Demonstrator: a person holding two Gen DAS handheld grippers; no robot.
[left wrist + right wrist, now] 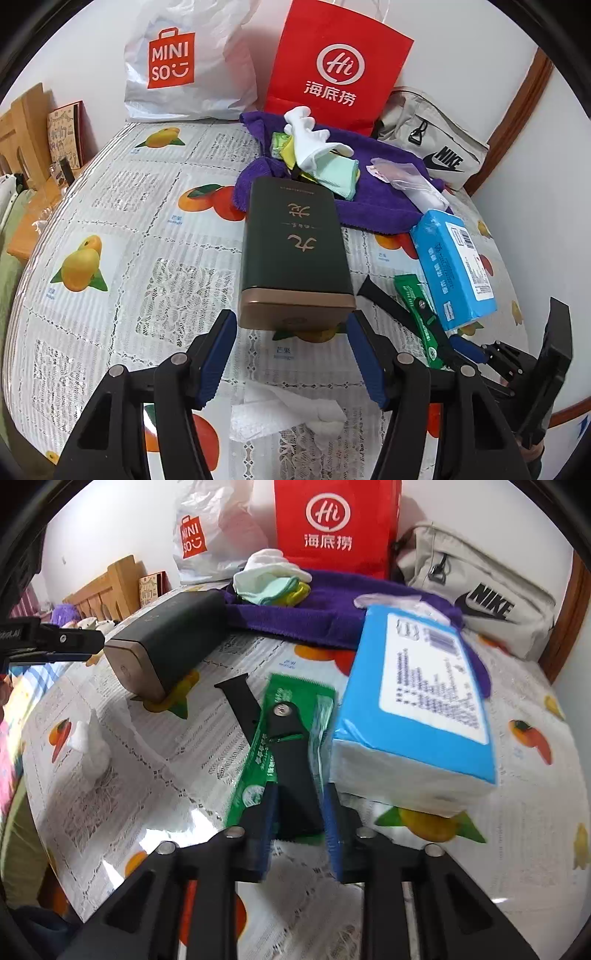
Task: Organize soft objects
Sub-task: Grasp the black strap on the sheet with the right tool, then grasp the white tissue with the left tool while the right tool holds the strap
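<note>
R gripper [297,823] clamped on black tongs [291,753], atop green packet [284,701]; tongs' jaws spread wide, holding nothing; L gripper [291,354] open near green tin [295,251].

A white wall [498,155] stands behind the table [110,206], with a brown wooden trim [517,107] running along it. A wooden headboard [107,587] stands to the left. Soft, even light fills the room.

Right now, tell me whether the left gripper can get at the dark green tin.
Probably yes. The left gripper is open, and the dark green tin lies on the fruit-print tablecloth straight ahead of its fingers, its bronze end nearest. Nothing lies between; the crumpled tissue is below the fingers.
</note>
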